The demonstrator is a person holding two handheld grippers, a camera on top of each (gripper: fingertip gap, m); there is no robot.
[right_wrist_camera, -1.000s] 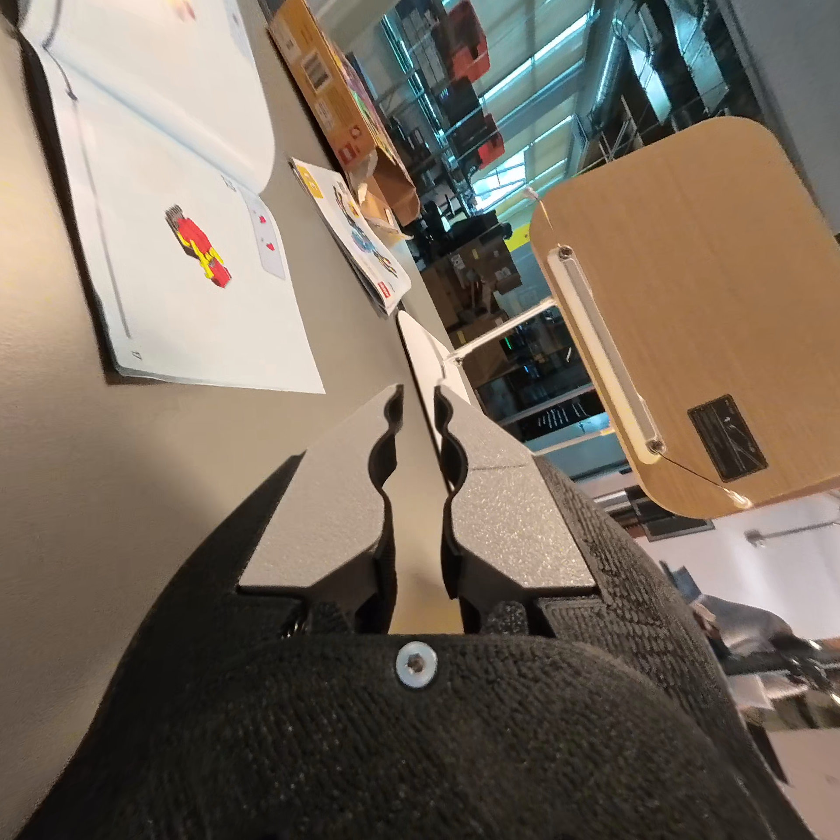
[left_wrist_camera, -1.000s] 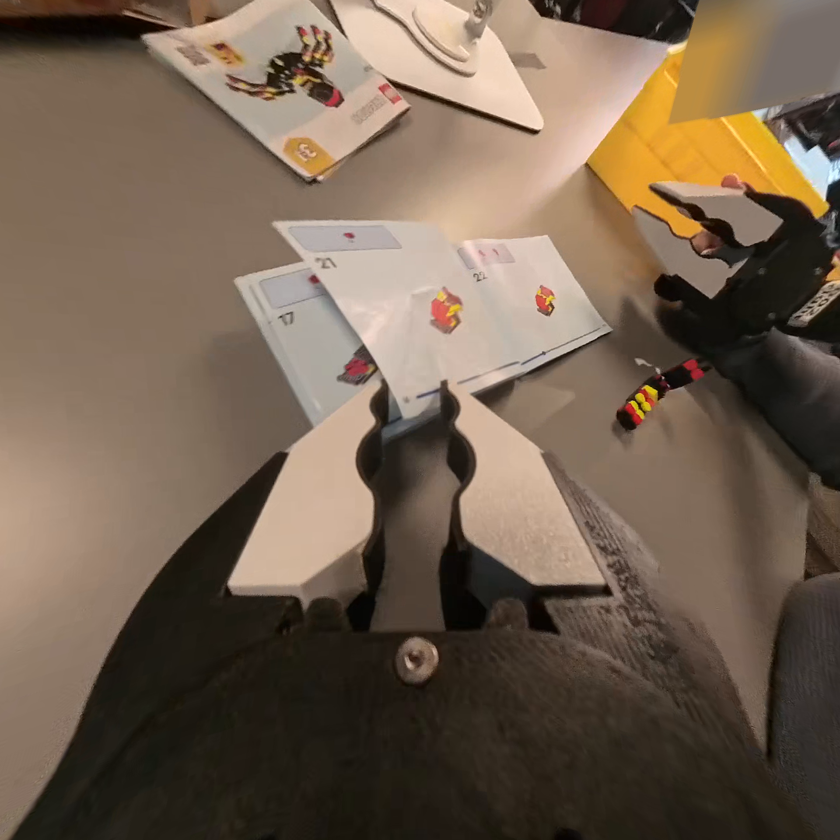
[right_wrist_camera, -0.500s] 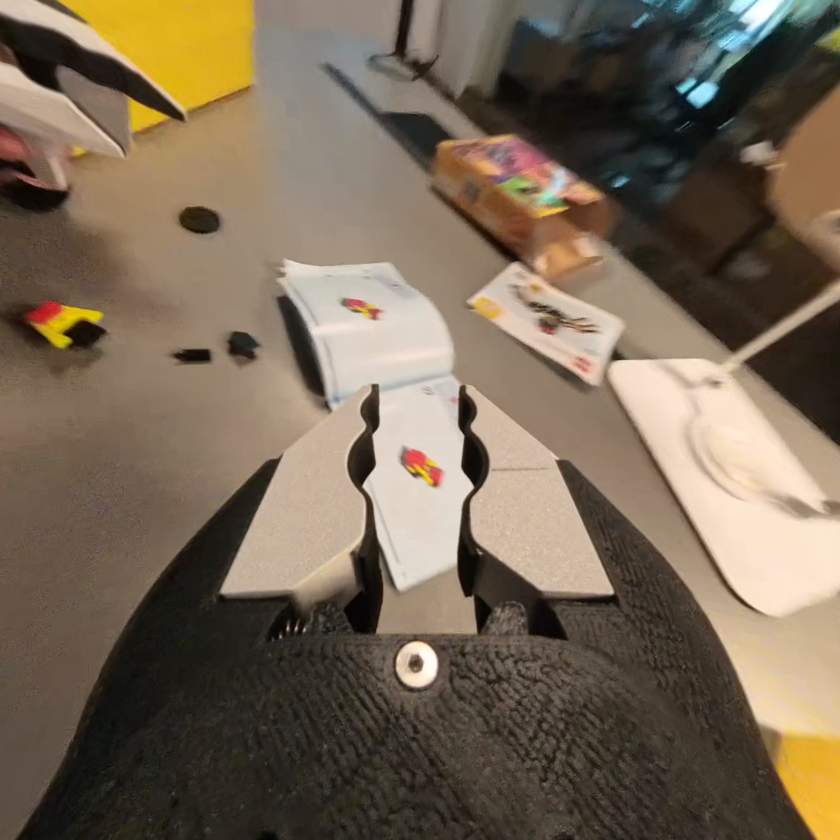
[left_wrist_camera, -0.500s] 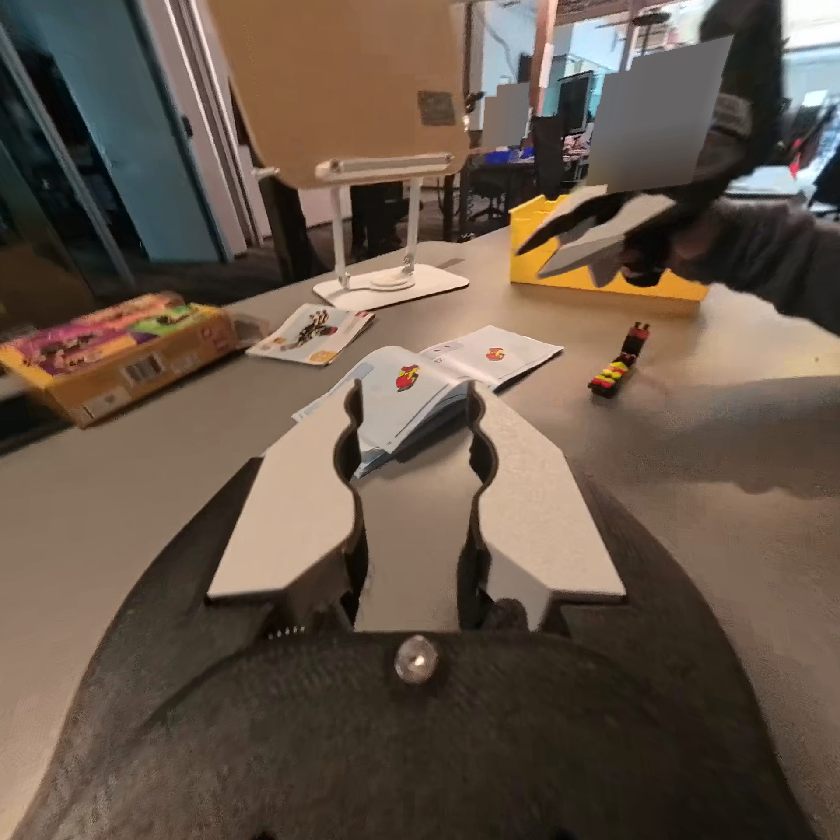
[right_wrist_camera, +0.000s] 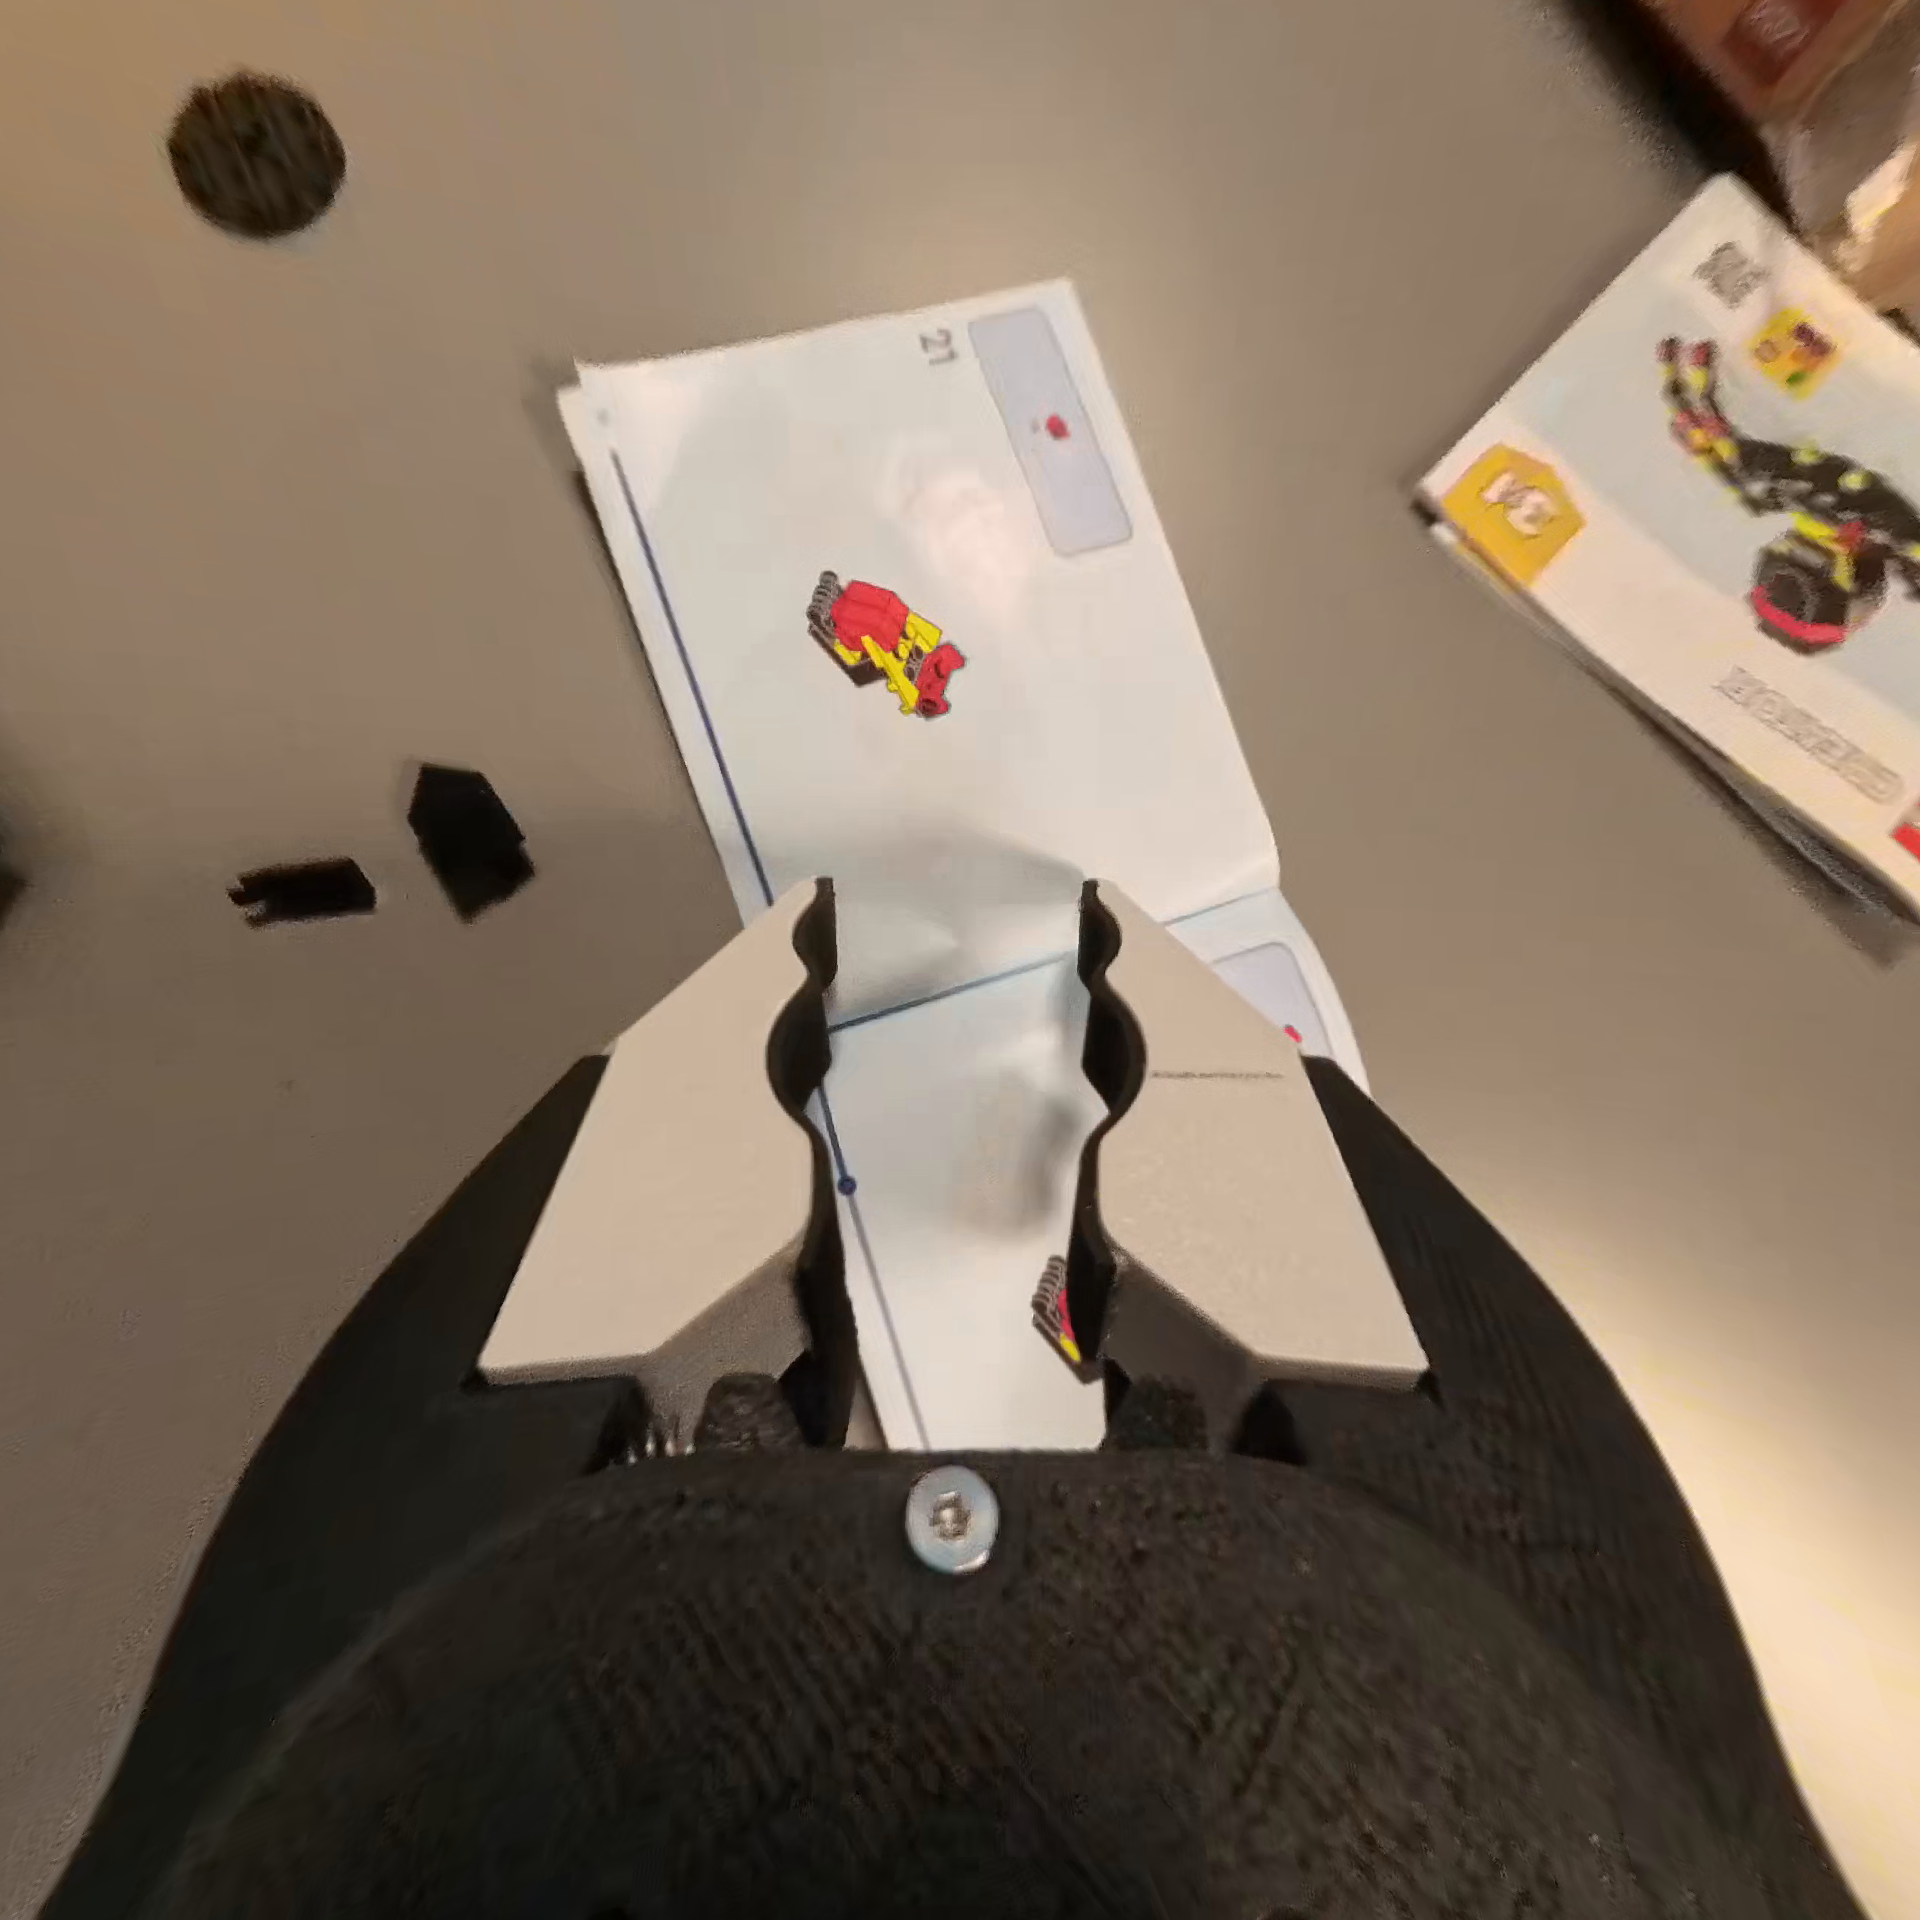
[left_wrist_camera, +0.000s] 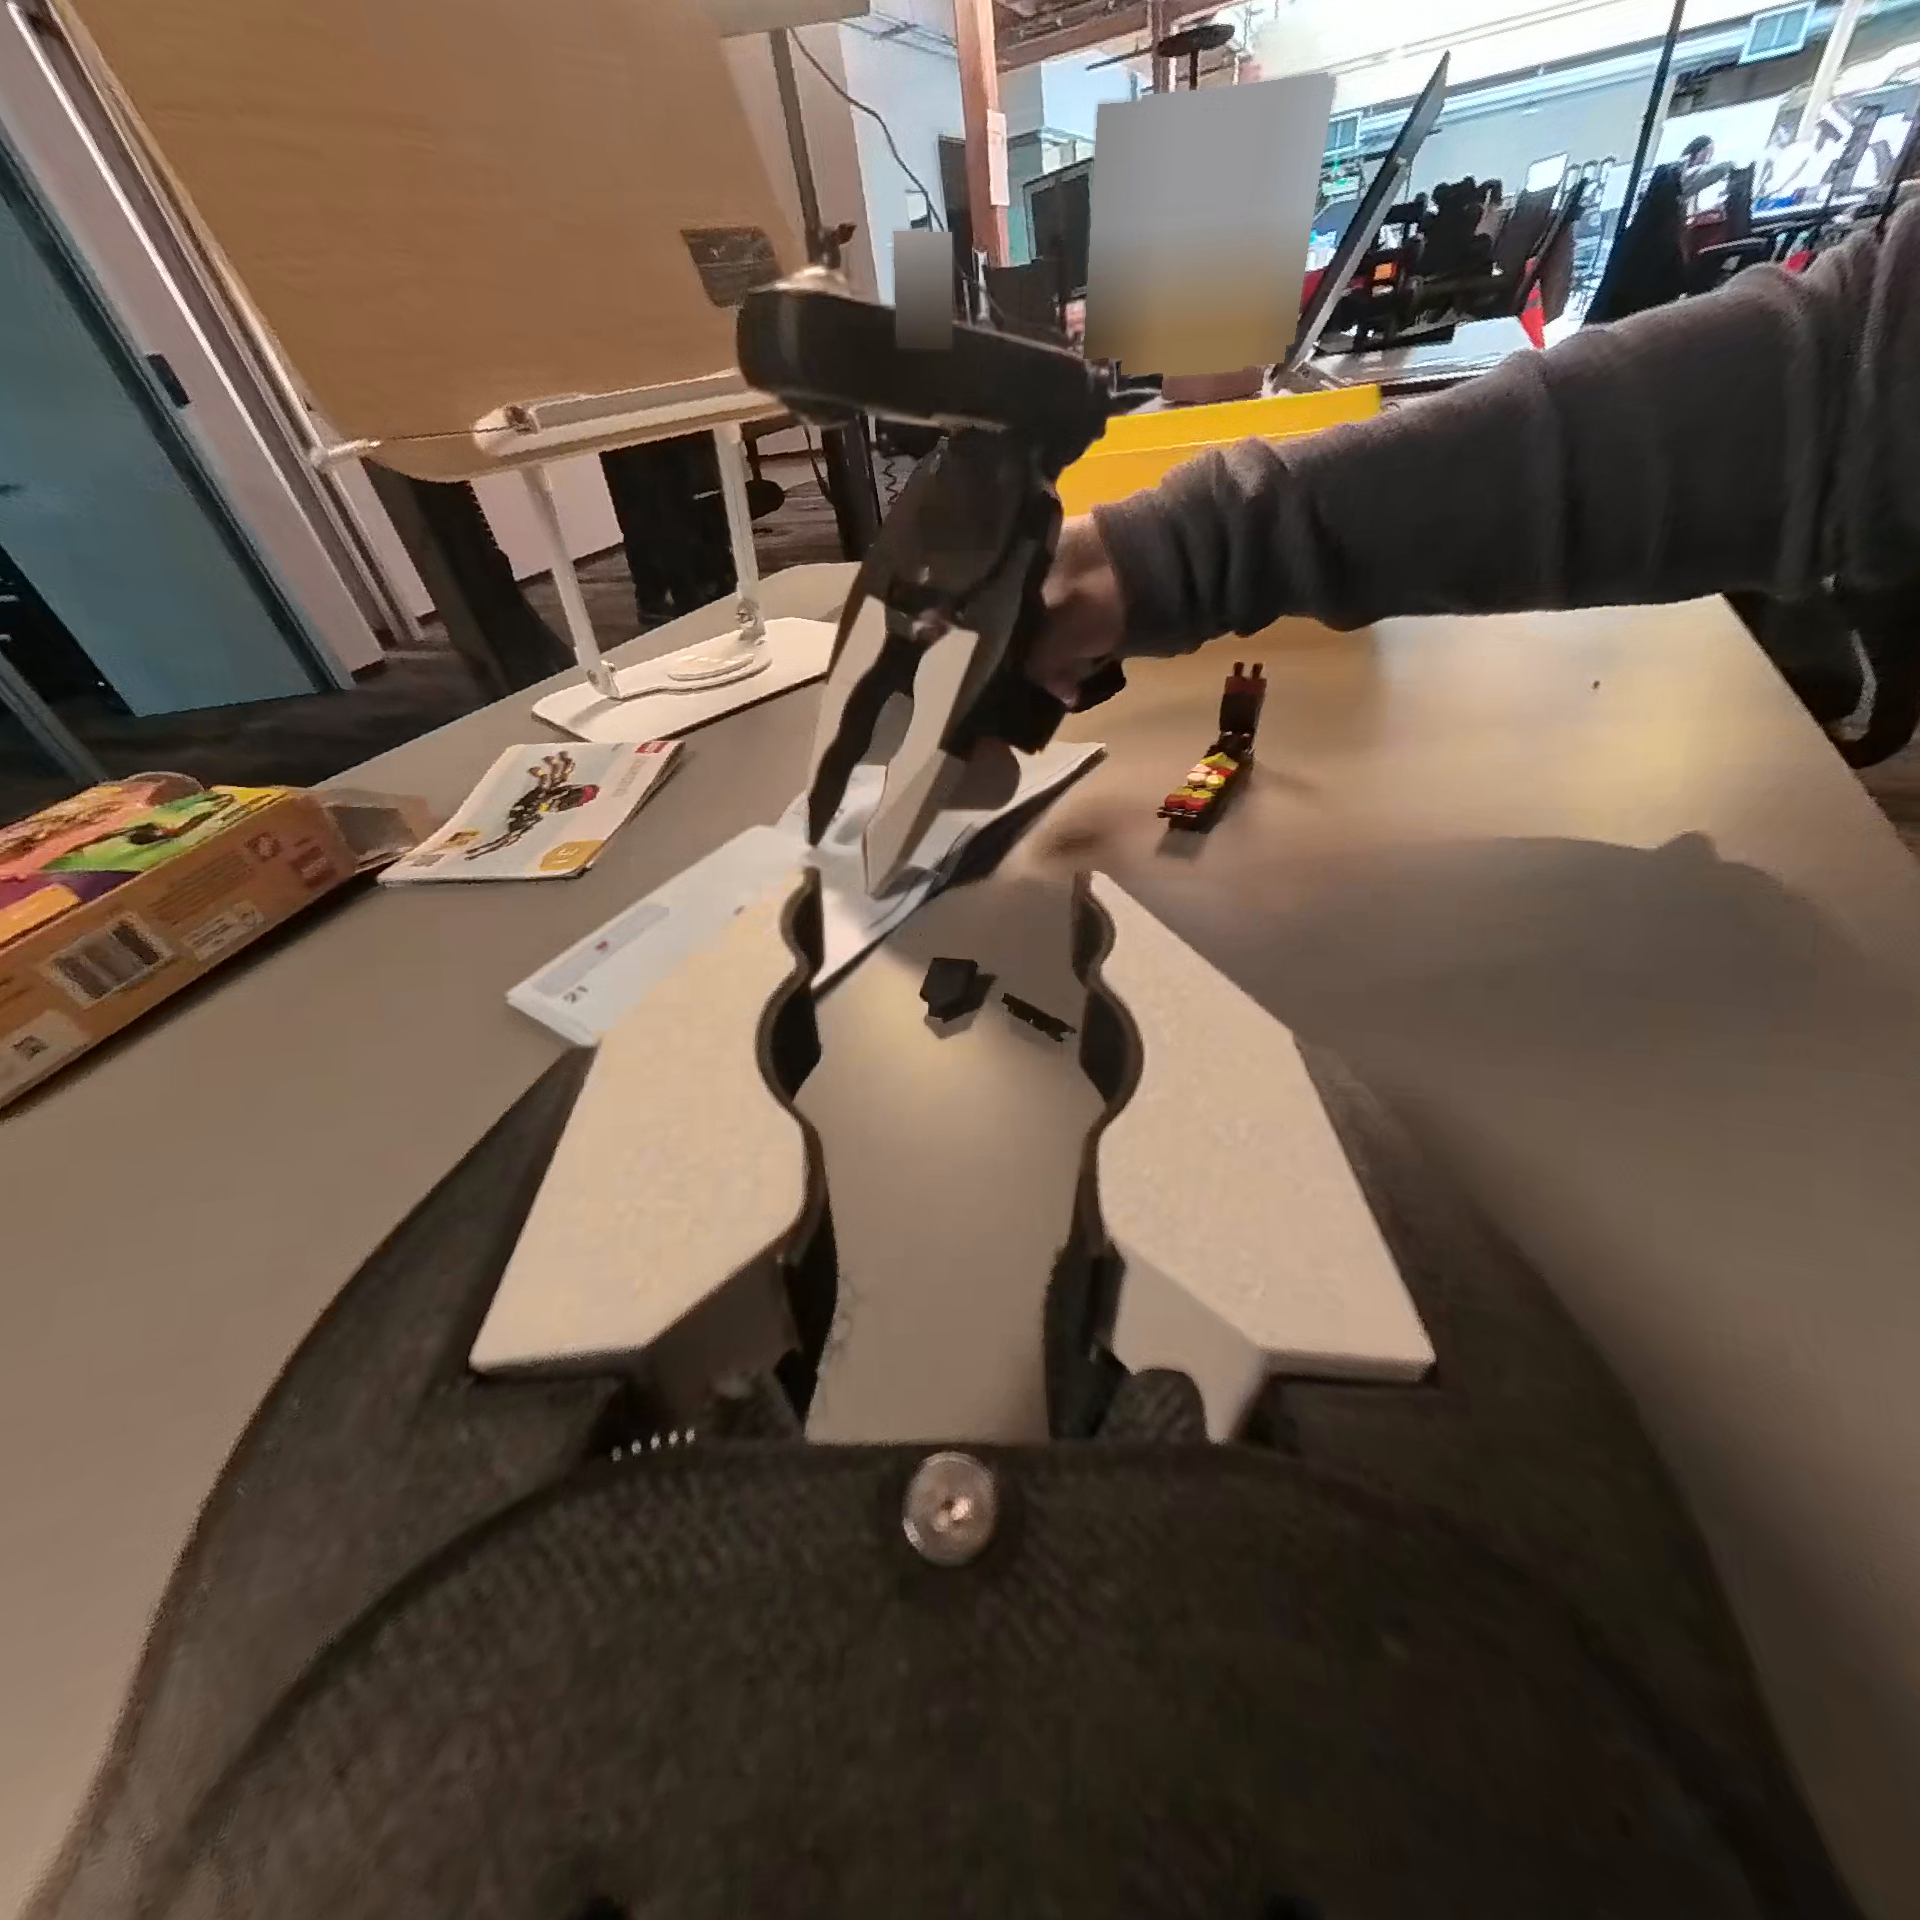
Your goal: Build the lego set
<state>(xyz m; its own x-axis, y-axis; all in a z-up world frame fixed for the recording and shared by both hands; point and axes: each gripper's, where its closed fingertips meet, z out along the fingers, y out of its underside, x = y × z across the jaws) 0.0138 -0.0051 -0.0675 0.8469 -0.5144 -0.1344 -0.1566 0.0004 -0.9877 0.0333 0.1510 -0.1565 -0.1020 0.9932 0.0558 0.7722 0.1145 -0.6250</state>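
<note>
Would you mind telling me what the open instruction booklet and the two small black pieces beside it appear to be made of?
The open instruction booklet looks like thin glossy paper: its pages fold at a crease and show soft glare. The two small black pieces look like hard moulded plastic, with crisp angular edges; motion blur leaves their finish unclear. The right claw hovers open over the booklet.

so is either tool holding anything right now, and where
Nothing is held. The left tool is open over the grey table; the right tool is open above the pale blue open instruction booklet.
</note>
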